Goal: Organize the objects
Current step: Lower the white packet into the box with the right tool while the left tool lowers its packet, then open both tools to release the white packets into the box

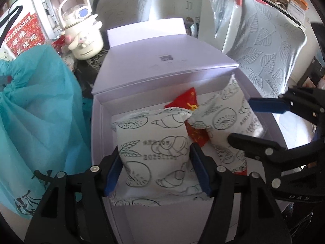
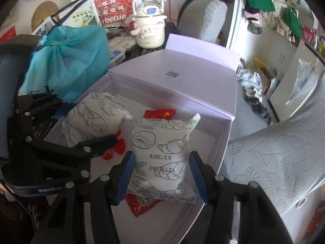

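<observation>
1. Left gripper [image 1: 156, 166] straddles the left white pouch [image 1: 156, 154] at lower centre of its view, inside the lilac box [image 1: 97, 134]; whether the pads press it, I cannot tell.
2. Right gripper [image 2: 162, 172] brackets the right white pouch [image 2: 162, 154]; contact unclear too.
3. Pouches look light, puffy, crushable: I would pinch mid-body, gently.
4. Red sachets [image 2: 140, 203] lie underneath.

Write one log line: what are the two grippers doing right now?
left gripper around left packet, grip unclear | right gripper shut on right packet | both in lavender box | red sachet between them
</observation>
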The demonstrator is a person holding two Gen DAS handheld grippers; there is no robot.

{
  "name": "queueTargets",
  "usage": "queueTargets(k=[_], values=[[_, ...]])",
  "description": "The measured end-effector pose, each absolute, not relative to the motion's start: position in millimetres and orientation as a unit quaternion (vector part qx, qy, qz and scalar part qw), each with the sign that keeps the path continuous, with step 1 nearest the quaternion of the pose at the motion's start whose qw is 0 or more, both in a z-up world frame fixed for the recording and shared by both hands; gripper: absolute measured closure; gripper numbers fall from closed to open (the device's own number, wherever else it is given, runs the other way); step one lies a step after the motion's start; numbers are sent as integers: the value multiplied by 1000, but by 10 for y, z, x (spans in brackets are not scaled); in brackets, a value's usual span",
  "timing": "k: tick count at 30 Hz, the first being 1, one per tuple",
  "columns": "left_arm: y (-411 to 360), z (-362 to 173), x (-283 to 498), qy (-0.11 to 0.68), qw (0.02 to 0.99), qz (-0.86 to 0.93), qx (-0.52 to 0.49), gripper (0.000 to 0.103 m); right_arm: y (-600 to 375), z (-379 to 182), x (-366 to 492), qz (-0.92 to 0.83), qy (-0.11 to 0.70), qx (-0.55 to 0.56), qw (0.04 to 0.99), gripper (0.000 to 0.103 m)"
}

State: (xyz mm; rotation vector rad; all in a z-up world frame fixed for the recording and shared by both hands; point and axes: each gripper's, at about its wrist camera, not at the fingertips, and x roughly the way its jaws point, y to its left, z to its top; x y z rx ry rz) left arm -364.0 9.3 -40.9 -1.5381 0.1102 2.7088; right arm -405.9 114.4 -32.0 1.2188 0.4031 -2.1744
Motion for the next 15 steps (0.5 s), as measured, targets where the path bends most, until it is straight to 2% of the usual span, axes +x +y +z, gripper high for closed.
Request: queueTargets(k=[15], values=[[147,-313,-3572,41,30,875,-482,40,1232,-175,-4040,-839,143,445,279,46]])
